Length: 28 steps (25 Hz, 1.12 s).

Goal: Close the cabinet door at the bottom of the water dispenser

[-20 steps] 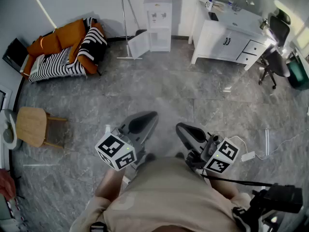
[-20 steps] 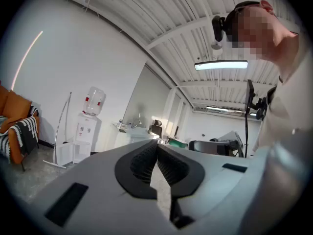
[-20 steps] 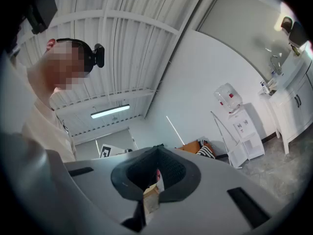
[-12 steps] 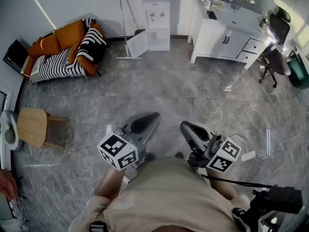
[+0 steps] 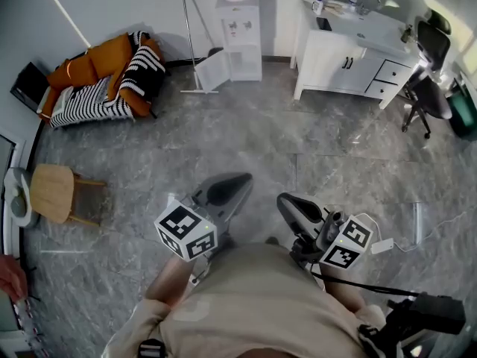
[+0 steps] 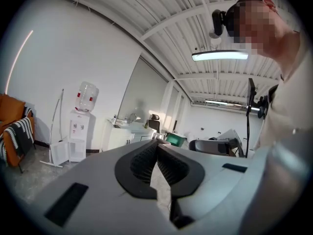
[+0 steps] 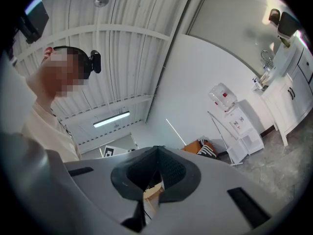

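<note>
Cabinet door (image 5: pixel 213 71): white, wide open, dispenser (image 5: pixel 244 32) btm.

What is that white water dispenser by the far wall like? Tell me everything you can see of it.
The water dispenser is a tall white box standing on the grey floor against the far wall, left of the sink cabinet. A clear bottle with a red mark sits upside down on top. Its bottom door stands open to its left, showing a white compartment. A long-handled mop leans beside it.
</note>
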### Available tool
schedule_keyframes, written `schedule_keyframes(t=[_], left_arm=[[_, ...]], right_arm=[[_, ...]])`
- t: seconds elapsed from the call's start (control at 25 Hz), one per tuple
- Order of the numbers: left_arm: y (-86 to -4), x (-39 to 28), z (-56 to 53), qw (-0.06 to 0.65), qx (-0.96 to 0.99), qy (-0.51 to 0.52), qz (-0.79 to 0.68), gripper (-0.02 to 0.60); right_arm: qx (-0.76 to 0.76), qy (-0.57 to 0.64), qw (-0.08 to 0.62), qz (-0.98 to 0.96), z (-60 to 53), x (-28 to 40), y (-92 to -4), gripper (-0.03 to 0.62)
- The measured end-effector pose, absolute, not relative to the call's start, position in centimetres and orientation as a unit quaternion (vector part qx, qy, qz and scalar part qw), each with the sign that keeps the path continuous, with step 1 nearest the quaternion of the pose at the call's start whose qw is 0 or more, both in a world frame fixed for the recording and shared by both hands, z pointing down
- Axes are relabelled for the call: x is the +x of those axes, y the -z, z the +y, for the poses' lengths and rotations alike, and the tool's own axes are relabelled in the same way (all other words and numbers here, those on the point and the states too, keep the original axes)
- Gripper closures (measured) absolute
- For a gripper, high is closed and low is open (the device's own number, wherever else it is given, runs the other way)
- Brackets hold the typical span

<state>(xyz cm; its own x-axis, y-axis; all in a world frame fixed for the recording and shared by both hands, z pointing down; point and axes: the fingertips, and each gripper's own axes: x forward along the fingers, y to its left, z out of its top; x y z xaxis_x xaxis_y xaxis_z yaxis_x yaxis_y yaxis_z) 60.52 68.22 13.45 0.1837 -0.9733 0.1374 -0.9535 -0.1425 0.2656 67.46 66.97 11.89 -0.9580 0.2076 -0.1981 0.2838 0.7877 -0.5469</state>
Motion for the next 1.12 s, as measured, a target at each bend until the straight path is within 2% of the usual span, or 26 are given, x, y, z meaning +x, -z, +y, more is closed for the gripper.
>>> schedule_keyframes(t=[0.32, 0.56, 0.76, 0.92, 1.0, 1.12], left_arm=[[-14.0, 61.3, 67.1, 0.162, 0.726, 0.044, -0.668, 0.589], [-14.1, 58.9, 68.2, 0.115, 0.692, -0.014, -0.713, 0.589], [-14.9, 55.5, 69.0, 0.108, 0.693, -0.022, -0.712, 0.589], [-13.9, 51.3, 69.5, 0.125, 0.711, 0.057, -0.69, 0.589], [-12.7, 48.6, 70.0, 0.112, 0.717, 0.08, -0.683, 0.589], [-12.3, 44.5, 70.5, 0.087, 0.717, 0.05, -0.69, 0.589]], right_arm=[[0.199, 0.31, 0.043, 0.929, 66.9, 68.5, -12.2, 0.582], [0.211, 0.268, 0.027, 0.94, 67.3, 66.5, -12.0, 0.582], [0.242, 0.17, -0.014, 0.955, 69.4, 62.8, -12.3, 0.582], [0.236, 0.093, -0.05, 0.966, 70.7, 58.2, -12.3, 0.582], [0.235, 0.07, -0.053, 0.968, 71.4, 55.4, -11.8, 0.582], [0.229, 0.042, -0.046, 0.971, 72.2, 50.8, -11.0, 0.582]])
